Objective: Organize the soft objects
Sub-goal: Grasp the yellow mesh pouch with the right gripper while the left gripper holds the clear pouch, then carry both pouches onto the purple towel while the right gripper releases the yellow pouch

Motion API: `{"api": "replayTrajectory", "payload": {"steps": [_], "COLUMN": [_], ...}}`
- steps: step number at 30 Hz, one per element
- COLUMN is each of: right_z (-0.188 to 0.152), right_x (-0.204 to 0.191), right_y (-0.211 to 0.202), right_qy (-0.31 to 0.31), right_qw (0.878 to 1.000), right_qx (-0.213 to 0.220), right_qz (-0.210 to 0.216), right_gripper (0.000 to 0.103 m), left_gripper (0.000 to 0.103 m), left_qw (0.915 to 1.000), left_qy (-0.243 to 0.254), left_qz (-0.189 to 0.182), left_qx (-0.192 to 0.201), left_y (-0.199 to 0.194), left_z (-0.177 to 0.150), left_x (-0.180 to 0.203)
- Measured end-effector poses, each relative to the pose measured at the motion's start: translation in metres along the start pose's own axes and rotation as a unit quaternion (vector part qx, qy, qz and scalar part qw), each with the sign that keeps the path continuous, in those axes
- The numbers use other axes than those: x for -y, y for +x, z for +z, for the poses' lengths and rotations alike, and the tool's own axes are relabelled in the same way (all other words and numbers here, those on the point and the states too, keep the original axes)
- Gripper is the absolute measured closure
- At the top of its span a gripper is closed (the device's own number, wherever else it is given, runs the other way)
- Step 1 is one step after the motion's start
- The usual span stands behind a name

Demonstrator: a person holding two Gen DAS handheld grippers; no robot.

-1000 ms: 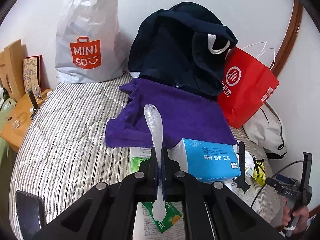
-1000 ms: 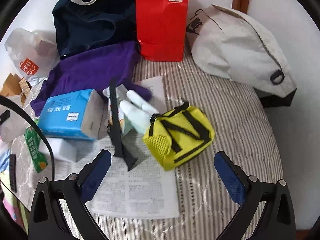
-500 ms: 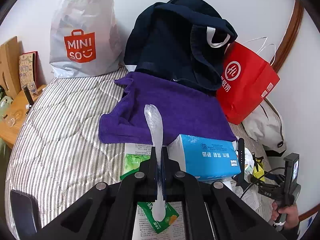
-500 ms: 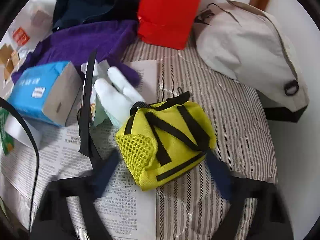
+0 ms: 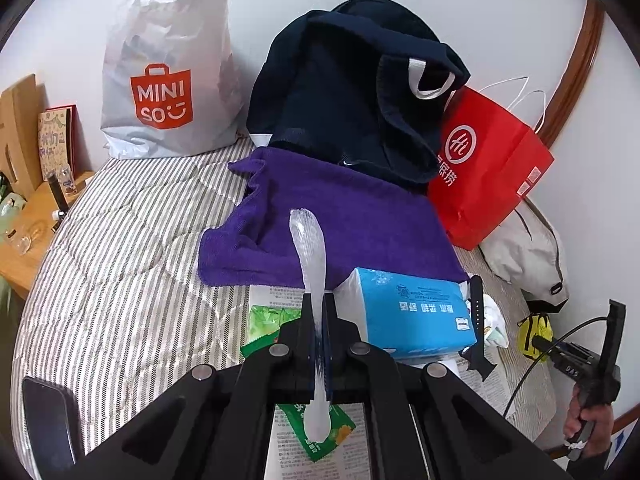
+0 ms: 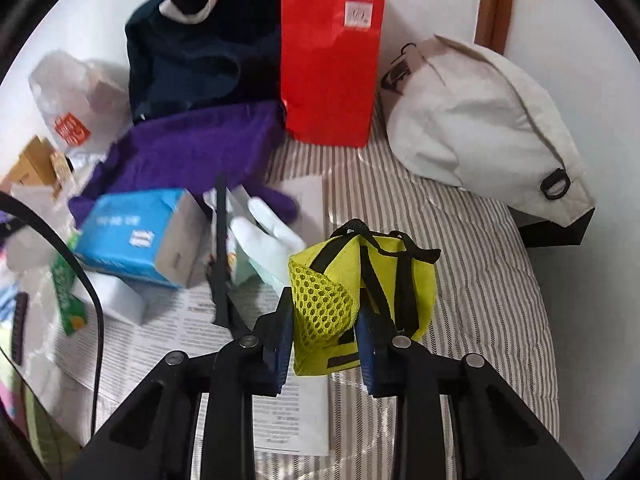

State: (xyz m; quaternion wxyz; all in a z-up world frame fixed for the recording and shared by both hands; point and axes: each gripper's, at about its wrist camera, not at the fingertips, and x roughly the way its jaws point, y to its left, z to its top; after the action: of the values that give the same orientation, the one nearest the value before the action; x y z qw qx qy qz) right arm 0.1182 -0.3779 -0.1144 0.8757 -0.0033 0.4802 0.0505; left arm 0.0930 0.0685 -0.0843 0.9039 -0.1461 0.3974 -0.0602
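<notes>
Yellow mesh pouch (image 6: pixel 360 296) above the striped bedcover (image 6: pixel 472 280), squeezed between the closing jaws of the right gripper (image 6: pixel 324 344), left gripper (image 5: pixel 318 344) clamped tight on a clear plastic bag (image 5: pixel 310 264), blue tissue pack (image 5: pixel 412 312) just beside.

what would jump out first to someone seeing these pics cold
Probably the yellow mesh pouch, squeezed between the right tongs as they close on it, low in the right wrist view. Next, the red paper bag standing against the wall beside the dark navy bag, with the purple towel spread on the striped bed in front. The left tongs are shut on a clear plastic strip.
</notes>
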Motion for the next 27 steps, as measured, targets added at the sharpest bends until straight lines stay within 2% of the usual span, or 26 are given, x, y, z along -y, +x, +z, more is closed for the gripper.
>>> {"api": "replayTrajectory", "payload": {"steps": [3,4,9,20,27], "right_z": [0.002,0.003,0.011,0.042,0.070], "right_x": [-0.002,-0.002,-0.012,-0.058,-0.080], "right_y": [-0.009,-0.011,-0.024,-0.024,-0.017], "right_qy": [0.004,0.002,0.002,-0.034,-0.046], "right_qw": [1.000,0.999,0.998,0.995,0.993], "right_qx": [0.005,0.034,0.051,0.060,0.073], "right_qz": [0.004,0.013,0.033,0.070,0.086], "right_gripper": [0.075,0.075,0.075,0.075,0.075], "left_gripper": [0.100,0.100,0.100,0.100,0.100], "left_qw": [1.0000,1.0000,0.9999,0.9996,0.9995], "left_qy": [0.001,0.001,0.005,0.006,0.018], "left_qz": [-0.004,-0.005,-0.009,-0.023,-0.023], "left_qx": [0.002,0.003,0.009,0.018,0.015], "left_y": [-0.003,-0.004,-0.010,-0.011,0.002], "left_z": [0.001,0.001,0.005,0.024,0.043], "left_x": [0.002,0.002,0.005,0.005,0.011]}}
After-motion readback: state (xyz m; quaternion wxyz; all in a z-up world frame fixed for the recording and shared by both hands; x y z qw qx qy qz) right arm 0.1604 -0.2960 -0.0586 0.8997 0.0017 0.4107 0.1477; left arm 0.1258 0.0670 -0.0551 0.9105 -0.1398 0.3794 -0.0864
